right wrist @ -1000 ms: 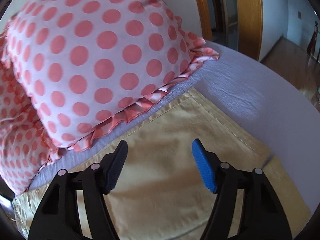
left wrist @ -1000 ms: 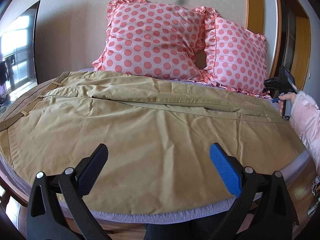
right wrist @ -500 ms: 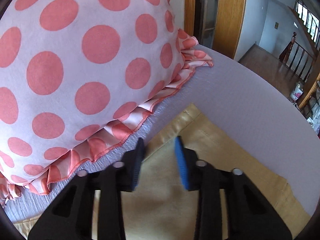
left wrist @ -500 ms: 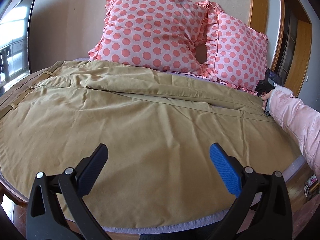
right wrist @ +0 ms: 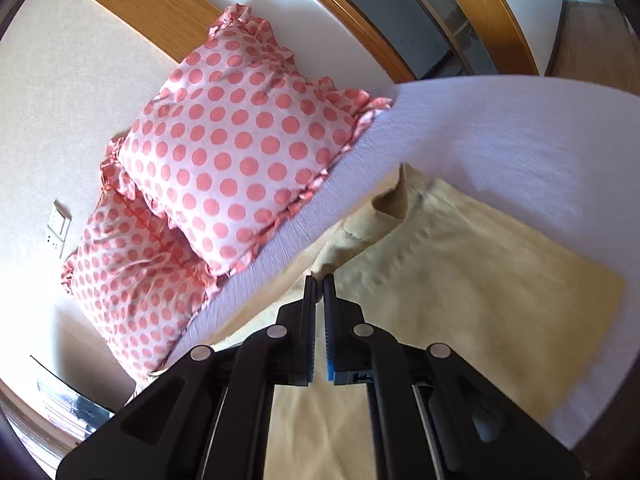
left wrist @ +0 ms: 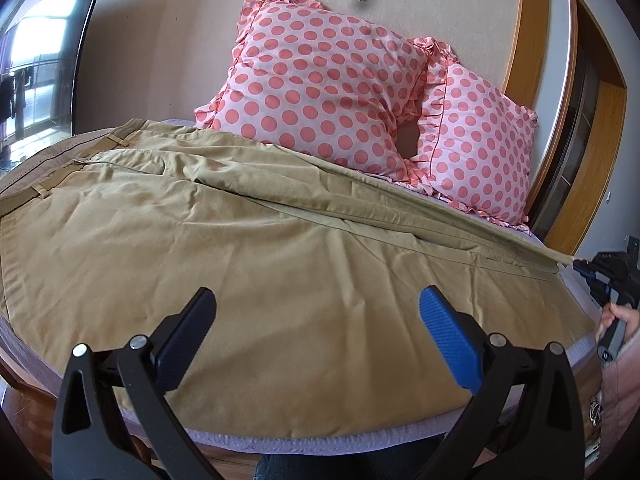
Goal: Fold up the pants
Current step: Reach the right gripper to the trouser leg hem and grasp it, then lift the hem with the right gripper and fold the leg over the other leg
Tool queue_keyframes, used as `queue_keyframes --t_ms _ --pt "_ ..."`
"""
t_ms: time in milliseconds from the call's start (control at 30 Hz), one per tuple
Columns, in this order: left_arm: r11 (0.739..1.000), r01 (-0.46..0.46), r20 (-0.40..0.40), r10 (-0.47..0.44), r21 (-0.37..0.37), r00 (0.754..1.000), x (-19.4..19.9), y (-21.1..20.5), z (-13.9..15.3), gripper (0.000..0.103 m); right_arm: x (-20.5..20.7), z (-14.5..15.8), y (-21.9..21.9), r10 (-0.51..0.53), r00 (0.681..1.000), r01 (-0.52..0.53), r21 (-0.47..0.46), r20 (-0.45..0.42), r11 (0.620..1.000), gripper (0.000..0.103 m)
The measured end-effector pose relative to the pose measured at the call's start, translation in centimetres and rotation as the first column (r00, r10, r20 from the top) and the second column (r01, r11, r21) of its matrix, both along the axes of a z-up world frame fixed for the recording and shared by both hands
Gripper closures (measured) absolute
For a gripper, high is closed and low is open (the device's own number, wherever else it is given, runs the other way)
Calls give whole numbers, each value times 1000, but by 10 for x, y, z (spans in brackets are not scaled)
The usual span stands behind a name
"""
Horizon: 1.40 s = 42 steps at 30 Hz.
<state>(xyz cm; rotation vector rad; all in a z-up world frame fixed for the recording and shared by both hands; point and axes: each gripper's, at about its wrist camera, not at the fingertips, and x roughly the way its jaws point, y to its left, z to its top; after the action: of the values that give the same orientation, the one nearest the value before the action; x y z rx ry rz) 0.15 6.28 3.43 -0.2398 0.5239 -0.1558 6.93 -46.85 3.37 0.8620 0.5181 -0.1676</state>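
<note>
Tan pants (left wrist: 248, 240) lie spread across the bed, waistband at the left, leg ends at the right. My left gripper (left wrist: 316, 332) is open and empty, hovering over the near leg. My right gripper (right wrist: 319, 280) is shut on the hem corner of the far pant leg (right wrist: 360, 236) and lifts it off the sheet; the cloth rises taut from it. In the left wrist view the right gripper (left wrist: 580, 266) shows at the right edge, pulling the far leg's edge into a straight ridge.
Two pink polka-dot pillows (left wrist: 320, 92) (right wrist: 240, 152) lean on the wall behind the pants. The lilac sheet (right wrist: 500, 120) shows at the bed's right side. A wooden door frame (left wrist: 596, 120) stands at the right. The bed's front edge (left wrist: 320, 444) is just below my left gripper.
My right gripper closed on the far leg's hem corner and lifted it, pulling back from the pillows. The left gripper stayed open and drew back slightly.
</note>
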Motion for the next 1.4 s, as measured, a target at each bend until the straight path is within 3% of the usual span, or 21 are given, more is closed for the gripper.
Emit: queue_keyframes --t_ms 133,200,233,267,367,567,800,1000,1033,1100,1133,1267,1333,1400 --pt "1000 3 10 -3 -2 1000 3 -4 8 2 -12 -14 3 29 997 -22 95 -78 995 95" --pt "1000 -7 5 7 -5 1000 2 -2 9 2 -11 -15 3 28 995 -18 100 -98 995 83" --pt "1000 -13 2 13 -9 1000 1 0 10 2 -8 -17 2 34 994 -22 119 -100 993 65" --pt "1000 -22 0 22 -13 1000 0 4 9 2 -11 -19 4 42 994 -28 136 -100 990 54" --pt "997 -67 -13 67 -24 998 -2 16 10 2 -6 -31 6 58 992 -36 183 -116 983 53" --pt "990 -95 -10 95 -101 995 -2 40 15 2 -12 -33 7 49 991 -22 215 -122 976 55" --pt "983 -118 -20 117 -143 993 -1 46 12 2 -3 -33 2 -51 997 62 196 -63 979 56" --pt "972 -149 -31 145 -183 989 1 62 8 2 6 -34 3 -105 991 117 144 -87 983 67" --pt "970 -156 -34 152 -187 988 2 64 7 2 8 -35 3 -108 990 119 135 -89 984 73" --pt "968 -150 -36 146 -201 989 4 68 7 2 10 -46 -3 -100 992 113 167 -82 980 101" --pt "968 -150 -41 144 -203 989 5 69 7 2 6 -51 -7 -101 994 108 210 -43 972 103" --pt "975 -156 -27 153 -157 988 17 76 23 2 -36 -41 -19 -166 981 143 213 95 966 103" --pt "982 -153 -7 154 -114 988 30 79 37 2 -52 -37 -27 -176 979 153 199 104 968 103" --pt "984 -155 2 156 -88 988 43 80 49 2 -53 -41 -30 -118 991 97 259 65 961 102"
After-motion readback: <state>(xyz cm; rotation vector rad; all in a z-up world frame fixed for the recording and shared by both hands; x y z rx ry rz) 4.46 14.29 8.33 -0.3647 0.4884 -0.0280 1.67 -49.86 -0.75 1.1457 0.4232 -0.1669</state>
